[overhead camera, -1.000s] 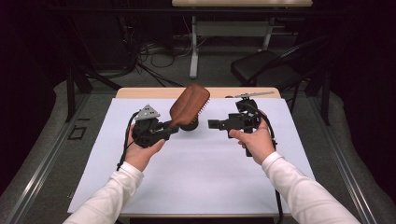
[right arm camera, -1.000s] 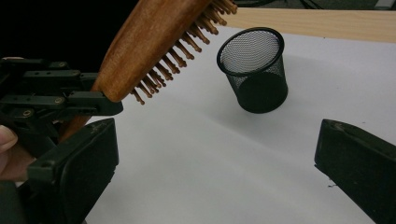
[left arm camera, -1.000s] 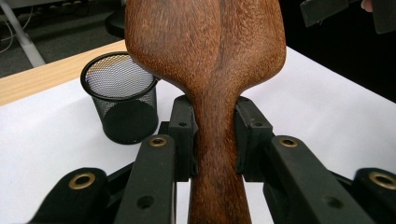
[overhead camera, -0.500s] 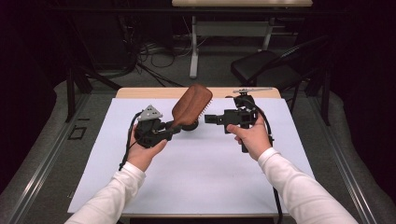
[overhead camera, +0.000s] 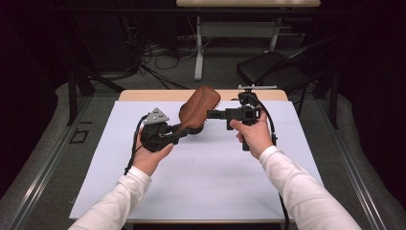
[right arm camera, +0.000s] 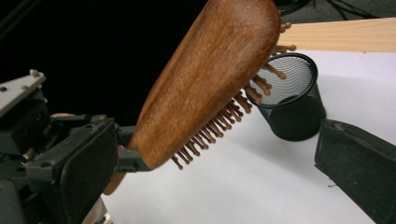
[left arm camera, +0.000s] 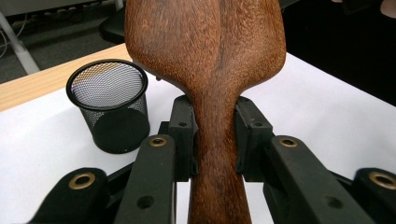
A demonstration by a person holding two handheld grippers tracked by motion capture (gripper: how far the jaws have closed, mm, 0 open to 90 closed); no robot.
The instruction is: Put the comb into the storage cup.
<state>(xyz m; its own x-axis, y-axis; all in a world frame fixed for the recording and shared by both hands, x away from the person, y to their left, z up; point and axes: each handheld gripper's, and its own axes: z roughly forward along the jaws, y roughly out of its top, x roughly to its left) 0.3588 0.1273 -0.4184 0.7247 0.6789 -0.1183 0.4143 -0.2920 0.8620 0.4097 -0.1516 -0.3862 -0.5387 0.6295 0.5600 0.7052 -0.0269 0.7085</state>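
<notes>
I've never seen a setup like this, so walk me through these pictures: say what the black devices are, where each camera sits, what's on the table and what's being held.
No robot arm here: a person holds a two-jaw gripper in each hand. The high view looks down from above the person's side of the table. The other two cameras ride on the grippers, looking along their jaws. The left gripper is shut on the handle of a wooden hairbrush, lifted off the white surface, bristles facing down. The right gripper is open, its jaws either side of the brush head without gripping it. A black mesh cup stands on the table behind.
</notes>
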